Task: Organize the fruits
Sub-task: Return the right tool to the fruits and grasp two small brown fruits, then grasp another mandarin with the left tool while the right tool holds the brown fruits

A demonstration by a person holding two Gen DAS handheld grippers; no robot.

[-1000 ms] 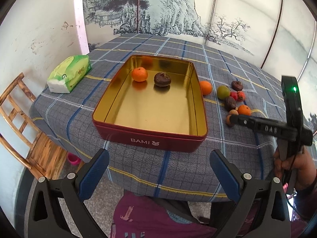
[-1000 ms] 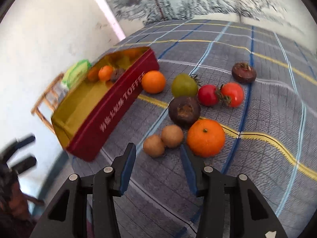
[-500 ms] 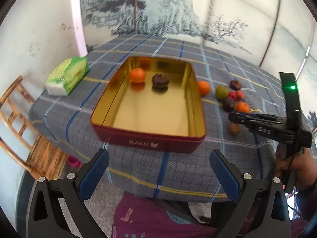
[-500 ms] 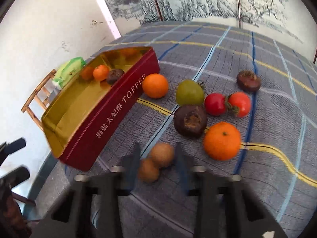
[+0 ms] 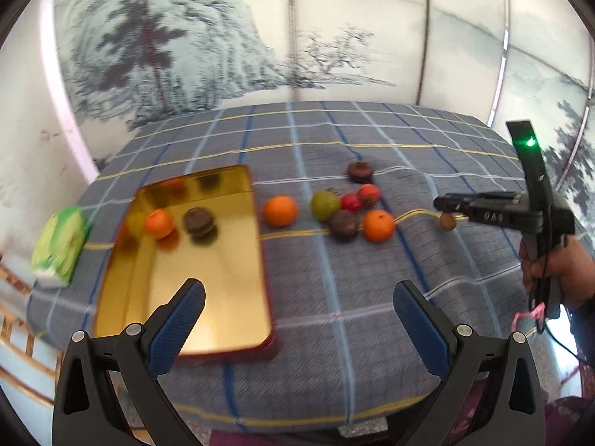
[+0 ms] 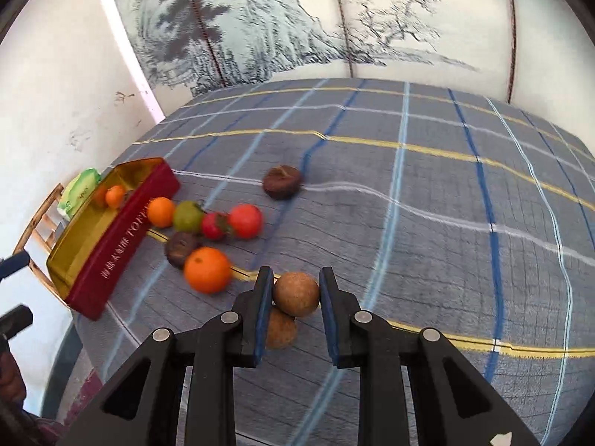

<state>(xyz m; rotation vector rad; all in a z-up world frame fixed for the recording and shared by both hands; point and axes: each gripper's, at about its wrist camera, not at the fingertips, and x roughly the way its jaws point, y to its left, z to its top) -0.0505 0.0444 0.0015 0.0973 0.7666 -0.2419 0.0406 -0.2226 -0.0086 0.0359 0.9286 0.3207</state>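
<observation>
My right gripper (image 6: 296, 273) is shut on a small round brown fruit (image 6: 296, 295), held just above the checked cloth. A second brown fruit (image 6: 280, 330) shows right under it, half hidden by a finger. In the left wrist view the right gripper (image 5: 446, 212) carries that brown fruit (image 5: 447, 221) right of the fruit cluster. The cluster holds two oranges (image 5: 280, 211) (image 5: 378, 225), a green fruit (image 5: 324, 205), two red ones (image 5: 351, 202) and dark fruits (image 5: 344, 225). The red tin (image 5: 260, 252) holds an orange (image 5: 159, 223) and a dark fruit (image 5: 199, 221). My left gripper (image 5: 299, 290) is open and empty over the table's front.
A green tissue pack (image 5: 59, 245) lies left of the tin, near the table's edge. A wooden chair (image 6: 41, 219) stands beyond that edge. A lone dark fruit (image 6: 282, 182) sits farther back on the cloth. A hand (image 5: 565, 271) grips the right tool's handle.
The right gripper's jaws closed on the brown fruit and lifted it off the cloth. The left gripper swung right, so the tin now sits at the left of its view.
</observation>
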